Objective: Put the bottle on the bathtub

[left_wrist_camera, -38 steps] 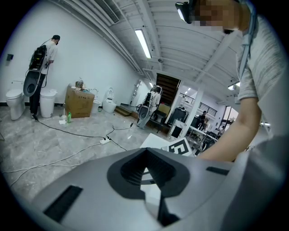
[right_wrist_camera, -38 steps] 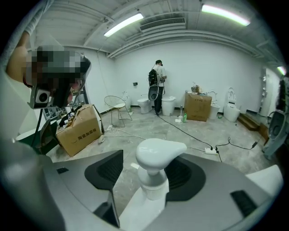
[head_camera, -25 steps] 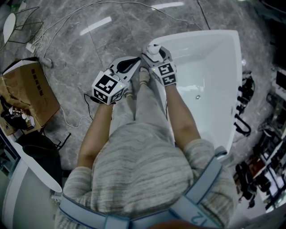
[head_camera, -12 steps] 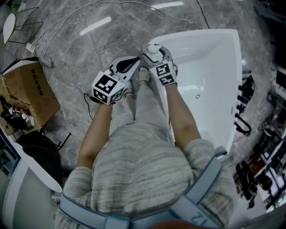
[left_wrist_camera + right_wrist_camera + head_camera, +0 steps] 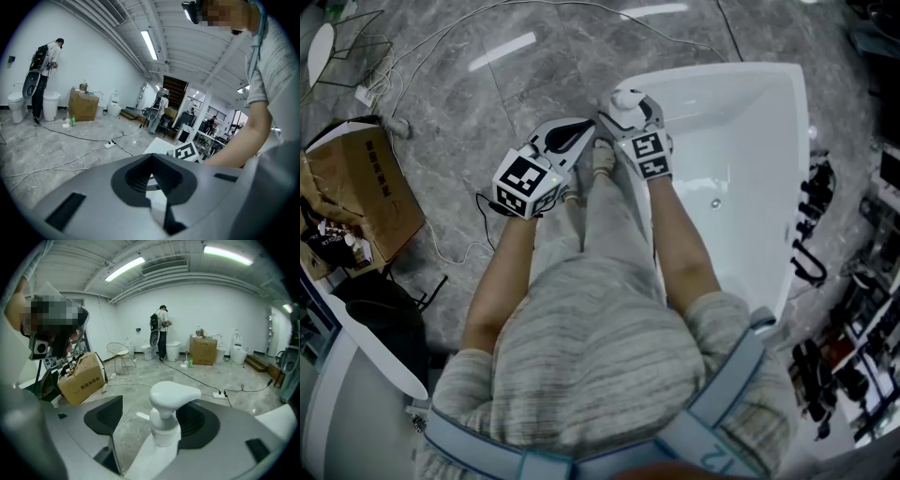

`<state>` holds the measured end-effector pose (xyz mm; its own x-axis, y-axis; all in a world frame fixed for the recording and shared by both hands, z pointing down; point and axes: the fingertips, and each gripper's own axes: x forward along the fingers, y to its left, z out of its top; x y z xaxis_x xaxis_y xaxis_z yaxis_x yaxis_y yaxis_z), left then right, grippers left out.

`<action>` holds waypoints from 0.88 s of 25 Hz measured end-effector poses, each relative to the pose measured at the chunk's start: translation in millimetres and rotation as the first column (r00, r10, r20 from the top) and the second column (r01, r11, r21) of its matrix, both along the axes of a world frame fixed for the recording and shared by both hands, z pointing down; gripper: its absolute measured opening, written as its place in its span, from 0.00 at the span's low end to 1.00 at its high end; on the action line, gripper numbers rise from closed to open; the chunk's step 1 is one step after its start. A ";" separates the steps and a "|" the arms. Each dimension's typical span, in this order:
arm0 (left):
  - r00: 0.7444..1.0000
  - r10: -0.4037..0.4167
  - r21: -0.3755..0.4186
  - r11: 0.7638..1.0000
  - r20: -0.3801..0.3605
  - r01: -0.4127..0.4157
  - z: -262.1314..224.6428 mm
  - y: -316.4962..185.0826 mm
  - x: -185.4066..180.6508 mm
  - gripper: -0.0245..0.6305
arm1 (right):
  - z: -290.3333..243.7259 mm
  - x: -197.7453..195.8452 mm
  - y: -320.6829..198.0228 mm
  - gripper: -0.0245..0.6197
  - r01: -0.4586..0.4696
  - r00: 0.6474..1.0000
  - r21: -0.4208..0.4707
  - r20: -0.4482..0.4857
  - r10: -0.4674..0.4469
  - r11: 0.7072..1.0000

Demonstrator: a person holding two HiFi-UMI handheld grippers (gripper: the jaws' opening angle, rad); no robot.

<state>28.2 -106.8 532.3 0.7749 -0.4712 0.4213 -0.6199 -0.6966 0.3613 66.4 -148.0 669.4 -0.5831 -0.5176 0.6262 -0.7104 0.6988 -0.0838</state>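
A white pump bottle (image 5: 625, 97) stands upright at the near-left corner of the white bathtub (image 5: 750, 71). My right gripper (image 5: 626, 109) is around it. In the right gripper view the pump head (image 5: 171, 399) rises between the two grey jaws of the right gripper (image 5: 157, 432). Those jaws have just been opening: floor shows between the left jaw and the bottle, so they are open with the bottle between them. My left gripper (image 5: 584, 128) hovers over the grey floor just left of the tub corner. Its jaws (image 5: 151, 197) are shut with nothing in them.
The person's legs and a shoe (image 5: 602, 159) are below the grippers, against the tub's side. A cardboard box (image 5: 370, 183) and cables (image 5: 450, 251) lie on the floor at the left. Dark fittings (image 5: 811, 220) hang right of the tub. Another person (image 5: 161, 331) stands far off by toilets.
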 end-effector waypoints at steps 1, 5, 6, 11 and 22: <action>1.000 0.000 -0.001 1.000 0.000 0.000 0.4 0.4 -0.1 0.04 | -1.4 -0.9 -0.7 0.55 -0.003 1.000 -0.003 0.017 0.003 1.000; 1.000 0.006 -0.006 1.000 -0.001 -0.006 2.7 2.2 0.8 0.04 | -3.8 -1.0 -3.2 0.55 -0.039 0.991 -0.021 0.124 0.042 0.999; 1.000 0.009 -0.008 1.000 0.000 -0.009 4.0 3.0 0.9 0.04 | -3.7 0.3 -4.2 0.55 -0.057 0.987 -0.022 0.151 0.060 0.998; 1.000 0.021 -0.022 1.000 0.003 -0.021 14.3 8.9 0.7 0.04 | -10.3 1.5 -7.7 0.55 -0.109 0.963 -0.019 0.245 0.111 0.994; 0.999 0.039 -0.047 0.998 0.010 -0.038 31.4 21.2 2.1 0.04 | -10.1 5.7 -7.0 0.55 -0.107 0.955 0.000 0.279 0.103 0.994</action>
<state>30.4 -85.7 563.7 0.7875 -0.4205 0.4505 -0.5969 -0.7023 0.3880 72.1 -155.0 659.3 -0.6749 -0.5937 0.4383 -0.7299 0.6242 -0.2784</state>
